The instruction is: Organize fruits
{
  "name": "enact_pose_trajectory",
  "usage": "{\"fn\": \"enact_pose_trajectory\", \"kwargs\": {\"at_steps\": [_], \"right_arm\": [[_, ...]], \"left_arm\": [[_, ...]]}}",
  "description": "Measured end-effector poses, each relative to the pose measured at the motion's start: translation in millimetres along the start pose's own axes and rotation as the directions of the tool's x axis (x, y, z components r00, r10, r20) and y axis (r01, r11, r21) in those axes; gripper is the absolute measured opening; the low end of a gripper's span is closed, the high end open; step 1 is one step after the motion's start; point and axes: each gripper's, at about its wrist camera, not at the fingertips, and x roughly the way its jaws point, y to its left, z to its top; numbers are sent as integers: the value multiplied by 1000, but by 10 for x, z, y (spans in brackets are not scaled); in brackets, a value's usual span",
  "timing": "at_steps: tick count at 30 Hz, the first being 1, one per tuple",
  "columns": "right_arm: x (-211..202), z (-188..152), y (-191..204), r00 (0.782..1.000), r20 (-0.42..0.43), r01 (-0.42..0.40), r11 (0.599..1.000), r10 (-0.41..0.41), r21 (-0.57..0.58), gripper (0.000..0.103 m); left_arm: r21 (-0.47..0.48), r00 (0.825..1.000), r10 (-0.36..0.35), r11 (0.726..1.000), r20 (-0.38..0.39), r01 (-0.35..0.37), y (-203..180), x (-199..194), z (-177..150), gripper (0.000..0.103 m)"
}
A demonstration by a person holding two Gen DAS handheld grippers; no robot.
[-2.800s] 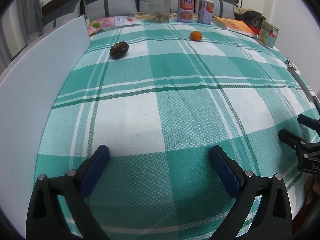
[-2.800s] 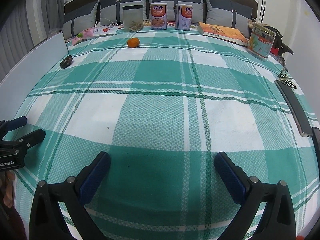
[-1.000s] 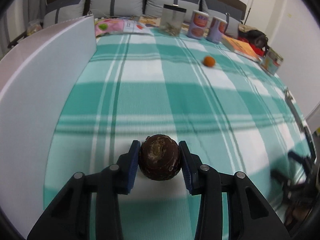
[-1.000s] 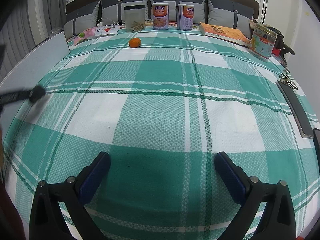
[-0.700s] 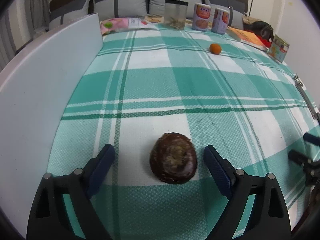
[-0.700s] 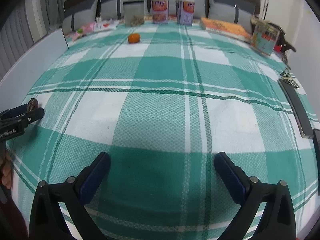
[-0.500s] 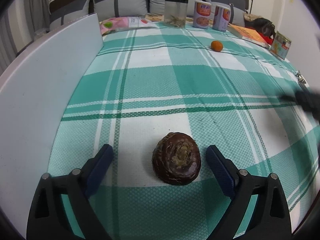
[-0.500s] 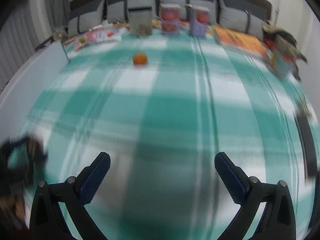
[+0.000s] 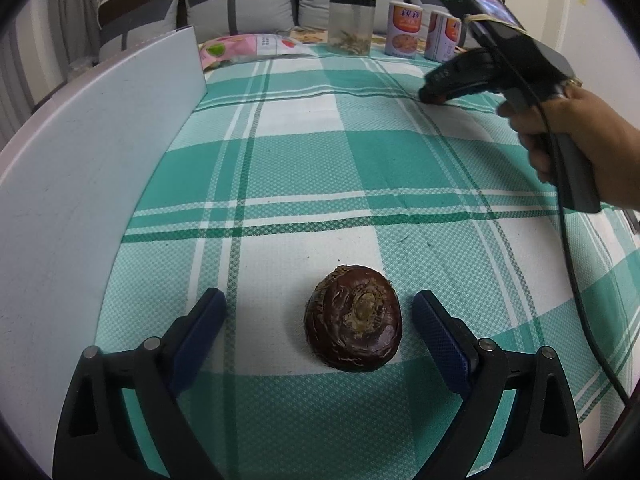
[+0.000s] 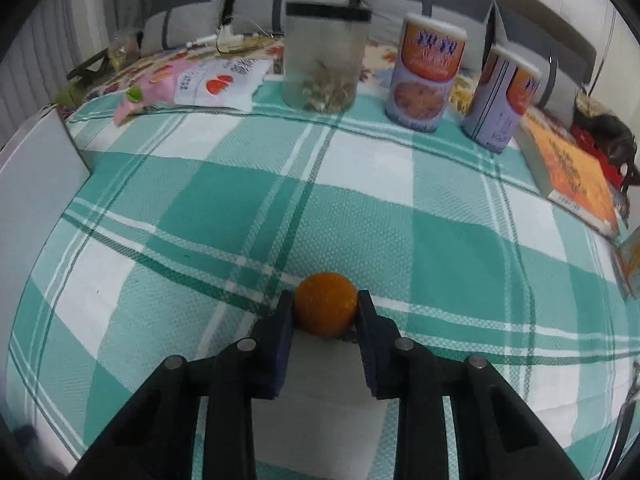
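Now my right gripper [image 10: 325, 312] pinches the orange [image 10: 326, 303] for carrying; my left gripper [image 9: 320, 322] gapes around the released brown fruit [image 9: 353, 323].

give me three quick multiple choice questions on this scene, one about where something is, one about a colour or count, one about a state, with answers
1. Where is the brown fruit?
A. on the cloth between the open fingers of the left hand-held gripper
B. inside the clear jar
C. on the book

2. How many printed cans stand at the far edge?
A. one
B. two
C. four

3. What state is the right hand-held gripper in?
A. wide open over bare cloth
B. shut on the orange fruit
C. shut on a can

Answers: 1 A, it lies on the checked cloth with a gap to each pad. 2 B, two cans stand beside the clear jar. 3 B, both pads press the fruit's sides.
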Motion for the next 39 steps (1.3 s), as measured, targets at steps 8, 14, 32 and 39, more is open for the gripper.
{"fn": "enact_pose_trajectory", "kwargs": {"at_steps": [8, 14, 32, 39], "right_arm": [[-753, -884, -129, 988, 0, -157, 987, 157, 42, 30], [-1167, -1803, -80, 993, 6, -115, 993, 115, -13, 30], [-1700, -2639, -355, 986, 70, -164, 967, 152, 197, 80], [-1724, -2395, -468, 981, 77, -193, 956, 181, 223, 80]], "left_arm": [[-1, 1000, -6, 1000, -1, 6, 2, -1, -4, 96], [1, 999, -35, 999, -8, 35, 22, -23, -8, 96], [-25, 987, -155, 988, -37, 154, 106, -244, -95, 94], [103, 996, -71, 992, -62, 77, -166, -104, 53, 41]]}}
